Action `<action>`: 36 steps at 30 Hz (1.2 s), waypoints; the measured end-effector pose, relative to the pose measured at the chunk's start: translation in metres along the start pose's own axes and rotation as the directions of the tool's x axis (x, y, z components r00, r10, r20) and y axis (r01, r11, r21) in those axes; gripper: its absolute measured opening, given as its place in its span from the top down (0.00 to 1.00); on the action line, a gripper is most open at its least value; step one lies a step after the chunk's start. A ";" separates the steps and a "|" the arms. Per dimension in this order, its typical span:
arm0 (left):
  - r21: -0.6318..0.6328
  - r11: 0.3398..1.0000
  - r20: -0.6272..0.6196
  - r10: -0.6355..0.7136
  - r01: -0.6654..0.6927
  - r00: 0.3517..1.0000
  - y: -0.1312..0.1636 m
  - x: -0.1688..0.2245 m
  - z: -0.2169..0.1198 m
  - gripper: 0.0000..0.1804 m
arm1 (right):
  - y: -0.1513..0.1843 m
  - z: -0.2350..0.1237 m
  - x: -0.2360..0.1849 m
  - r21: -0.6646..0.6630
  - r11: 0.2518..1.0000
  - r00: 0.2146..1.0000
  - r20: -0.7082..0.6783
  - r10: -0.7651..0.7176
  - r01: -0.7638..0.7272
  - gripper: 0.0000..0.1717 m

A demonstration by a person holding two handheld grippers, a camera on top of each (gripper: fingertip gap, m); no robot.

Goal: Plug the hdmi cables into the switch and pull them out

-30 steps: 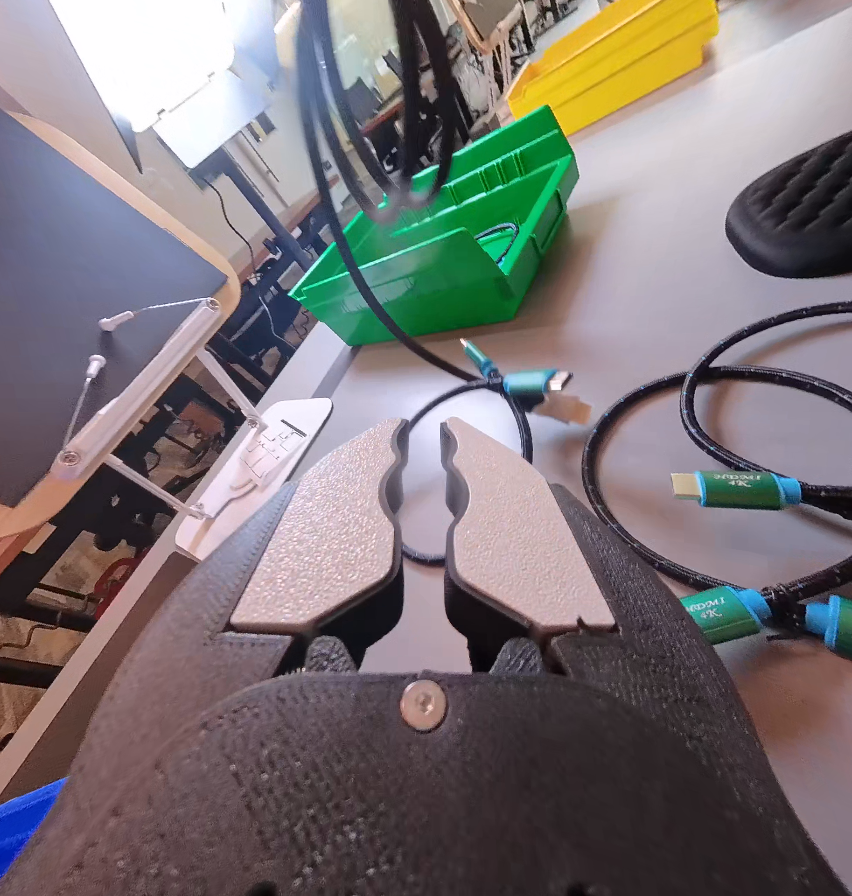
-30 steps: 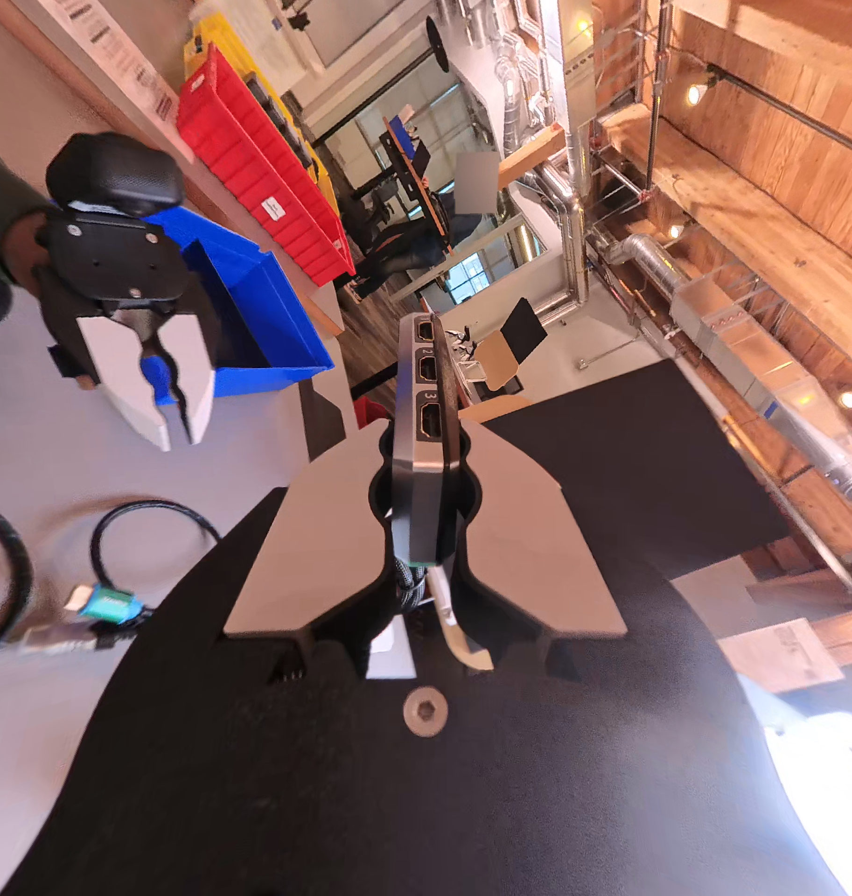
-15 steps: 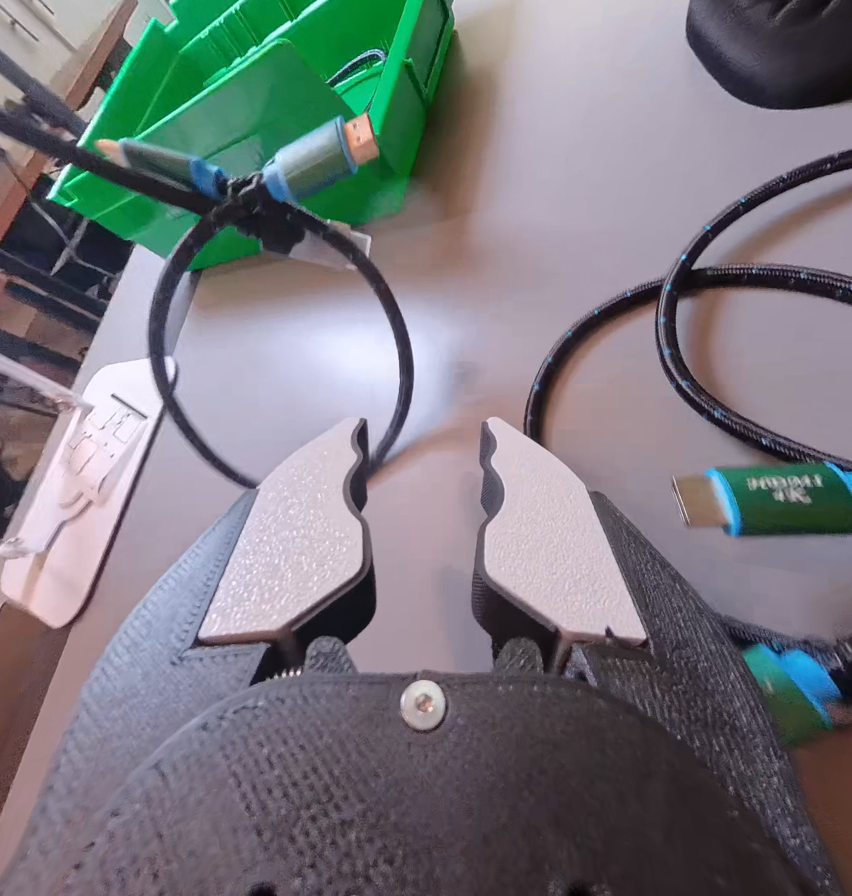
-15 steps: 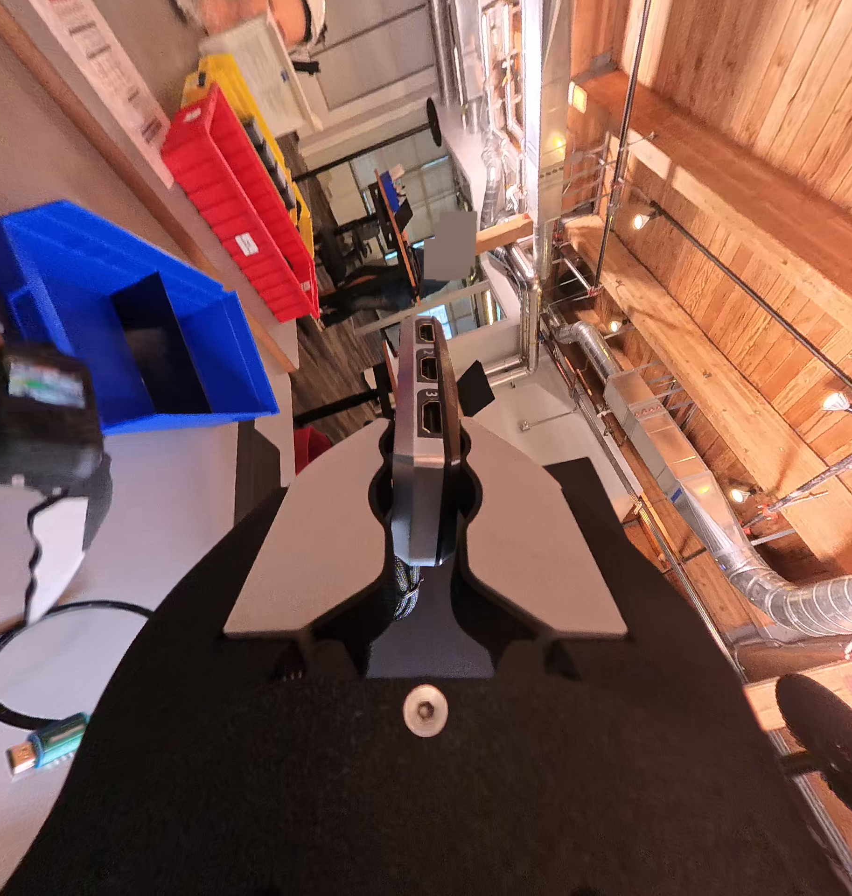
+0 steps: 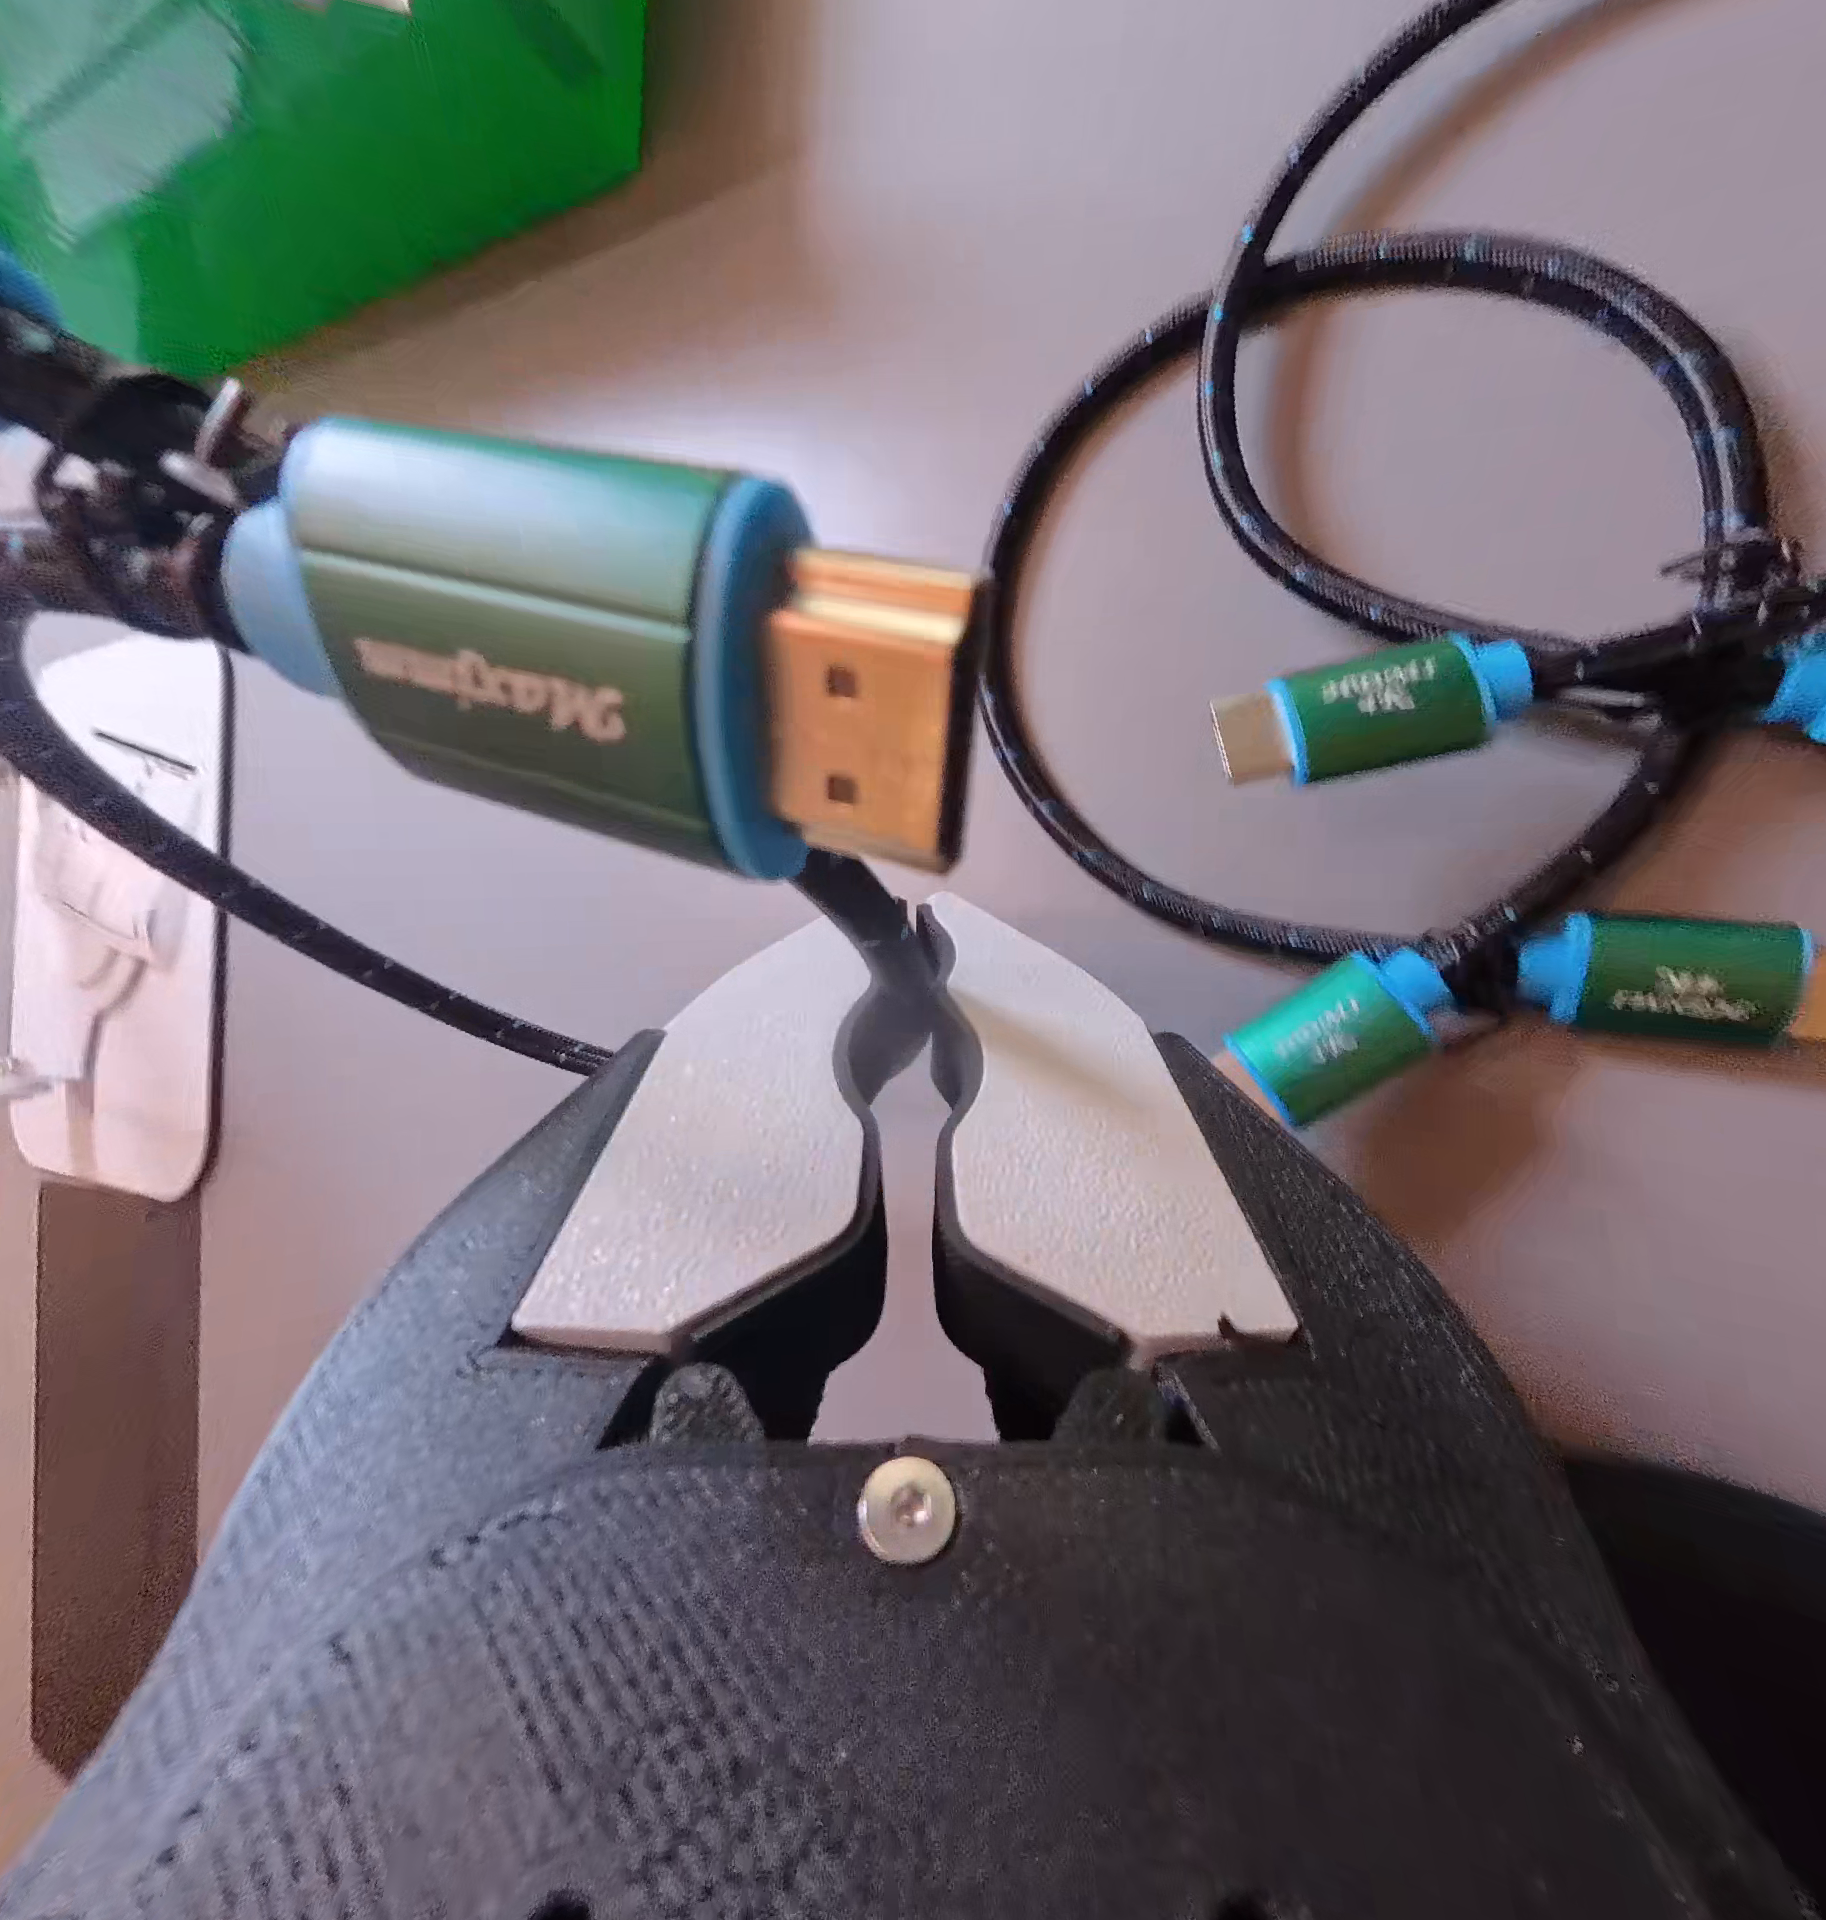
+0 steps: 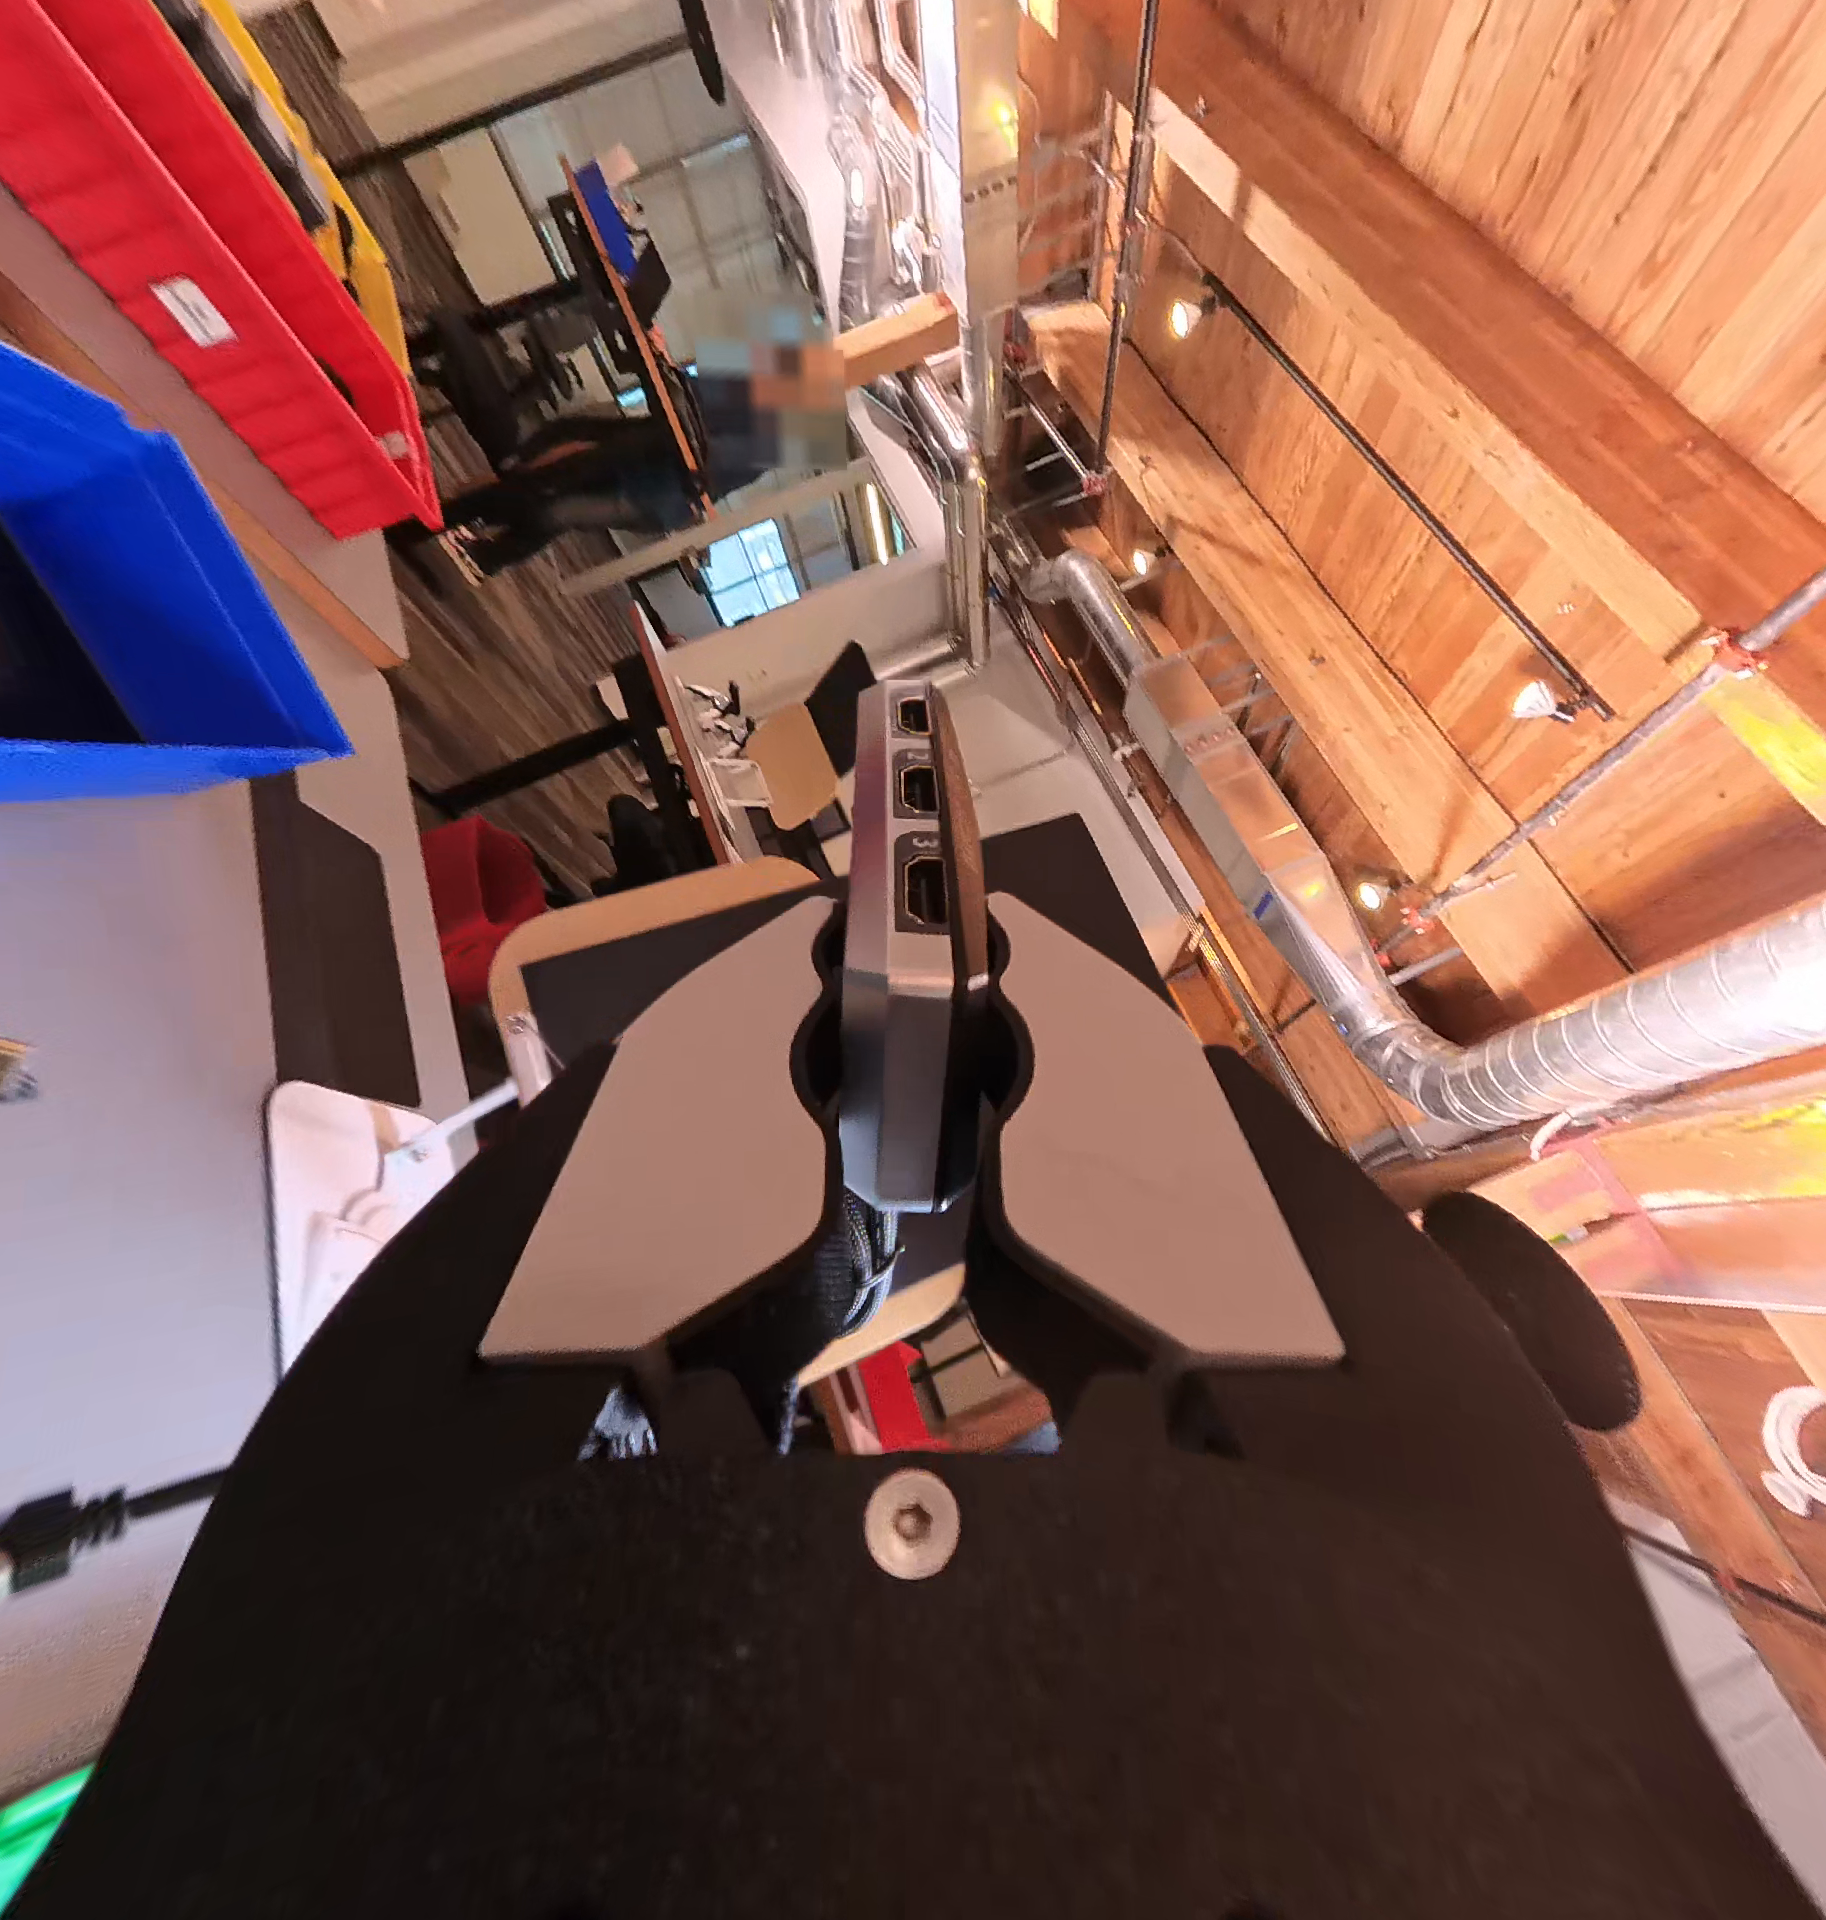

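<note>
Worktop (image 5: pixel 1096 260): grey, green bin (image 5: pixel 296 156) at the back, spare tied cables (image 5: pixel 1511 520) lying right.
Left gripper (image 5: pixel 914 935): jaws pinched on a black braided cable (image 5: pixel 867 914) under its gold-tipped green plug (image 5: pixel 597 644).
Right gripper (image 6: pixel 909 935): jaws clamping a grey port hub (image 6: pixel 904 935), ports empty.

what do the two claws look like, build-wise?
Both match: left claw and right claw have a black, coarse-textured printed body, broad and rounded, with one silver hex screw at centre. Each carries two light grey, grainy finger plates, angular, with wavy scalloped inner edges over black pads. No cables, markings or sleeves visible.
</note>
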State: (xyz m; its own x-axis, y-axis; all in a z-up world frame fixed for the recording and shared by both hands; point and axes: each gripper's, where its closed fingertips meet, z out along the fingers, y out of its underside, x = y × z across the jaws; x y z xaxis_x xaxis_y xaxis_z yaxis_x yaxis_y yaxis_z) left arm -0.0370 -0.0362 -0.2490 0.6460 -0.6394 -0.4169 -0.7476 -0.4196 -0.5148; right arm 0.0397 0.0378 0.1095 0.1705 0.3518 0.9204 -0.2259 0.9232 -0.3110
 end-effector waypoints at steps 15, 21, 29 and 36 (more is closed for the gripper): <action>-0.169 0.985 0.070 0.045 -0.033 0.997 0.037 0.001 0.006 0.99 | 0.135 -0.003 0.058 -0.278 0.960 0.970 -0.238 -0.041 -0.027 0.87; -0.175 0.984 0.094 0.061 -0.043 0.994 0.035 -0.002 0.005 1.00 | 0.212 0.003 0.039 -0.327 0.928 0.943 -0.325 0.066 -0.178 0.87; -0.191 0.981 0.110 0.061 -0.039 0.992 0.042 -0.005 0.004 1.00 | 0.327 -0.044 -0.089 -0.546 0.768 0.940 -0.250 0.230 -0.334 0.87; -0.217 0.975 0.092 0.075 -0.054 0.993 0.045 -0.001 0.011 1.00 | 0.360 -0.043 -0.160 -0.730 0.597 0.894 -0.044 0.447 -0.334 0.84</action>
State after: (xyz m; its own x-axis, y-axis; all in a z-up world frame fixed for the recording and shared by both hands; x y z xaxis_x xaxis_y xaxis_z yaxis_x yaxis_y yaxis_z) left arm -0.0693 -0.0471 -0.2802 0.5994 -0.6071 -0.5217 -0.7969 -0.5144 -0.3169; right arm -0.0275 0.3201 -0.1600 0.0934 0.7334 0.6734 0.5083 0.5464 -0.6656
